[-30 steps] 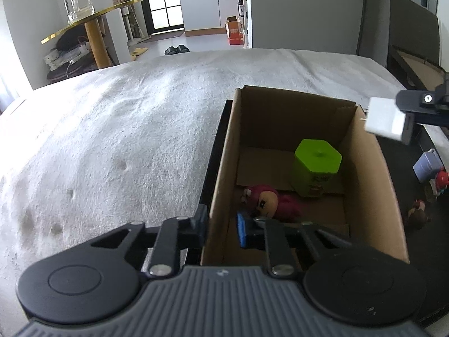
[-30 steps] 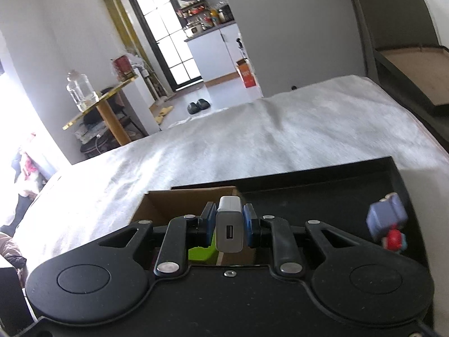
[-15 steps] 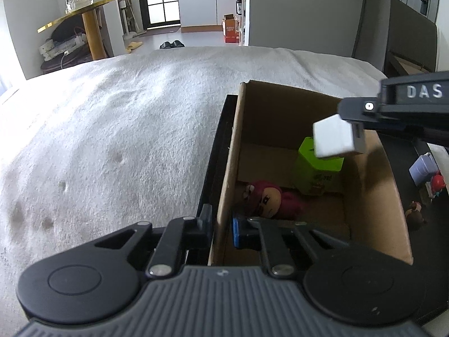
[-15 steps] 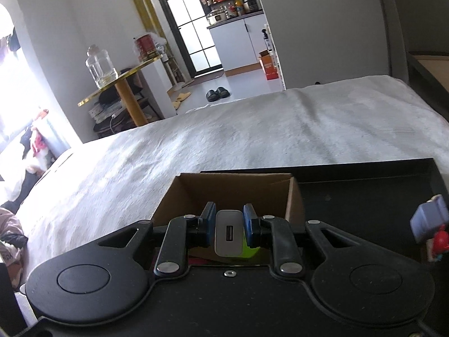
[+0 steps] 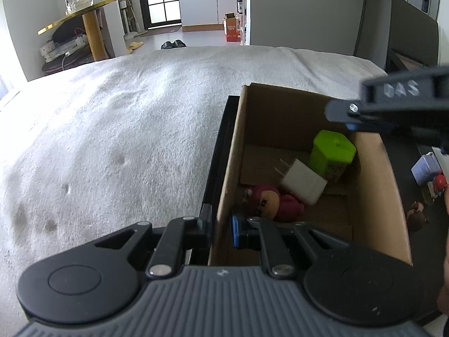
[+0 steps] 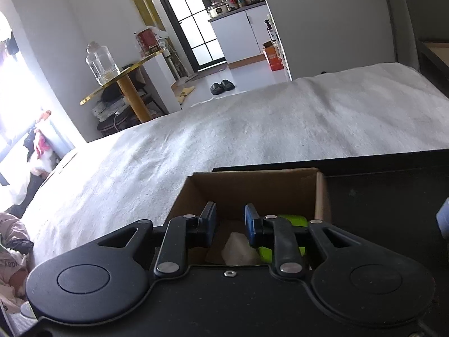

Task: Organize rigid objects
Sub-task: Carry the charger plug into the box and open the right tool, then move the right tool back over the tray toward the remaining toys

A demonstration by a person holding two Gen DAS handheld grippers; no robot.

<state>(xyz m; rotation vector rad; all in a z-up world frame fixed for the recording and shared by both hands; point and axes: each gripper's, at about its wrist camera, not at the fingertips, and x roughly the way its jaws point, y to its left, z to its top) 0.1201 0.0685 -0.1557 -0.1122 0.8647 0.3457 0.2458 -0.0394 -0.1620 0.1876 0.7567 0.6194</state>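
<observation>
A cardboard box (image 5: 373, 196) stands on a black tray (image 5: 216, 163) on the white blanket. Inside are a green container (image 5: 331, 154), a pink plush figure (image 5: 269, 202) and a white USB charger (image 5: 303, 185), which lies tilted against the other two. My left gripper (image 5: 221, 227) is shut on the box's near left wall. My right gripper (image 6: 230, 221) is open and empty above the box; it also shows in the left wrist view (image 5: 393, 112). The charger (image 6: 238, 250) and green container (image 6: 283, 236) show below it.
On the black tray right of the box lie a blue-grey toy (image 5: 426, 168), a red figure (image 5: 439, 182) and a brown figure (image 5: 418, 216). The white blanket (image 5: 126, 140) spreads to the left. A gold side table (image 6: 126, 78) stands beyond the bed.
My right gripper moved over the box, opened and let go of the white charger, which now lies inside the box. My left gripper kept its hold on the box wall.
</observation>
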